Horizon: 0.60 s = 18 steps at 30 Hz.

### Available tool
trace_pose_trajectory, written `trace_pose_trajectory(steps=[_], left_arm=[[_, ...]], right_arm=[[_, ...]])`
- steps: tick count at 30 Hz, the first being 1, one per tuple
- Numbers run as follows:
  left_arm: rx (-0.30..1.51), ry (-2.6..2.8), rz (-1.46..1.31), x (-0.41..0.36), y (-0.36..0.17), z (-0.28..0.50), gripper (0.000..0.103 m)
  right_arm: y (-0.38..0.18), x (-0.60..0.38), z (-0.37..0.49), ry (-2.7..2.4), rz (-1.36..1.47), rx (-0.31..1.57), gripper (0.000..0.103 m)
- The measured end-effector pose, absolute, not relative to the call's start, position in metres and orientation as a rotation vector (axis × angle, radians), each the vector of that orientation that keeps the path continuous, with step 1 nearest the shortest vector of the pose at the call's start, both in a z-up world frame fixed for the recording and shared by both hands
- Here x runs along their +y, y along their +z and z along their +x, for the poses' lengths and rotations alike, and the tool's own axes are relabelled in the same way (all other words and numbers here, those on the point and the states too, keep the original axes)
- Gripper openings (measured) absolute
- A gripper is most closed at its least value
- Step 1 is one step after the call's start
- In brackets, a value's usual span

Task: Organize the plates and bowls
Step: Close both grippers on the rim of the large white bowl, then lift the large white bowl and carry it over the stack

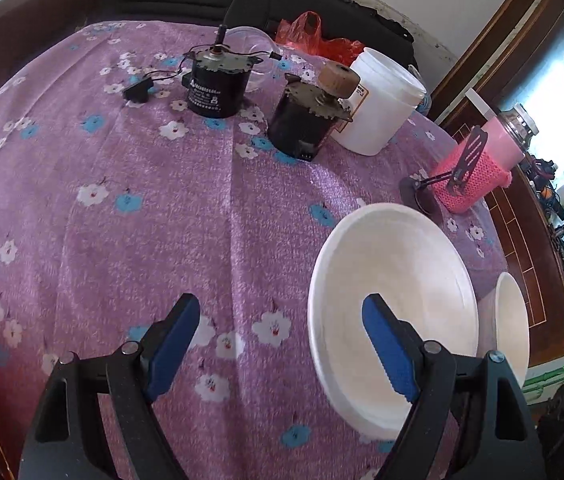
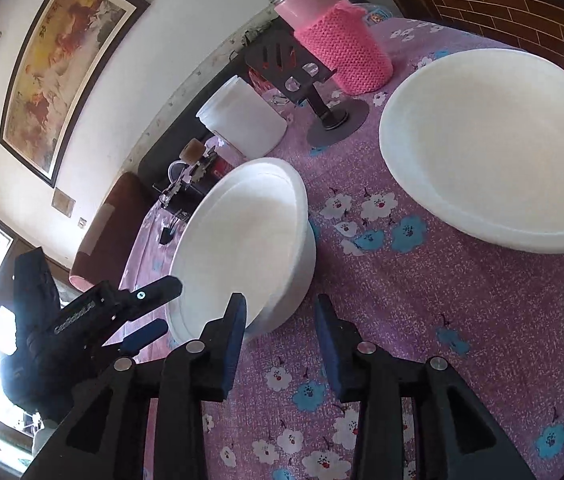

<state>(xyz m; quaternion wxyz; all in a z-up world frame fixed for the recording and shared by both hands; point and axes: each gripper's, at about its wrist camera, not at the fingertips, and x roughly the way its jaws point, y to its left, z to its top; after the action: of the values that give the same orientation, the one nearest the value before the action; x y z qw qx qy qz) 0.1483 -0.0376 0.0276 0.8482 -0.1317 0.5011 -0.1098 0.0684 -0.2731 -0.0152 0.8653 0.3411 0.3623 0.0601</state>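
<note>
On the purple floral tablecloth [image 2: 422, 320], a white plate [image 2: 241, 236] rests tilted on a white bowl [image 2: 302, 264]. The same white plate [image 1: 394, 304] lies low on the right in the left wrist view. A larger white bowl [image 2: 490, 148] stands apart to the right, and its rim [image 1: 514, 320] shows at the table's edge. My left gripper [image 1: 282, 312] is open wide, with the plate's left rim between its fingers and untouched. My right gripper [image 2: 282, 312] is partly open just in front of the stack's near edge. Its pads press on nothing. The left gripper [image 2: 153, 312] also shows beside the stack.
Two dark motors [image 1: 217, 84] [image 1: 306, 120], a white tub [image 1: 382, 100], a pink jar in a knitted sleeve [image 1: 478, 168] and a black phone stand [image 1: 422, 192] crowd the far side. A clear glass bowl [image 1: 253, 46] and a red bag [image 1: 314, 36] lie behind. The table edge [image 1: 494, 264] drops off beyond the dishes.
</note>
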Motion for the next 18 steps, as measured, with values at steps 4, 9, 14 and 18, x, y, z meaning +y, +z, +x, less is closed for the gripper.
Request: trace_pose_trajectory(steps=[4, 9, 14, 18], left_arm=[[1.061, -0.247, -0.225, -0.058, 0.022, 0.169, 0.082], [1.098, -0.304, -0.167, -0.074, 0.011, 0.169, 0.072], [1.092, -0.328, -0.125, -0.079, 0.014, 0.153, 0.013], [1.059, -0.324, -0.125, -0.074, 0.026, 0.136, 0.01]], right_arm=[[-0.02, -0.272, 0.075, 0.109, 0.712, 0.748, 0.038], [-0.024, -0.271, 0.079, 0.099, 0.702, 0.755, 0.038], [-0.025, -0.27, 0.08, 0.104, 0.694, 0.766, 0.038], [-0.026, -0.271, 0.08, 0.124, 0.7, 0.776, 0.019]])
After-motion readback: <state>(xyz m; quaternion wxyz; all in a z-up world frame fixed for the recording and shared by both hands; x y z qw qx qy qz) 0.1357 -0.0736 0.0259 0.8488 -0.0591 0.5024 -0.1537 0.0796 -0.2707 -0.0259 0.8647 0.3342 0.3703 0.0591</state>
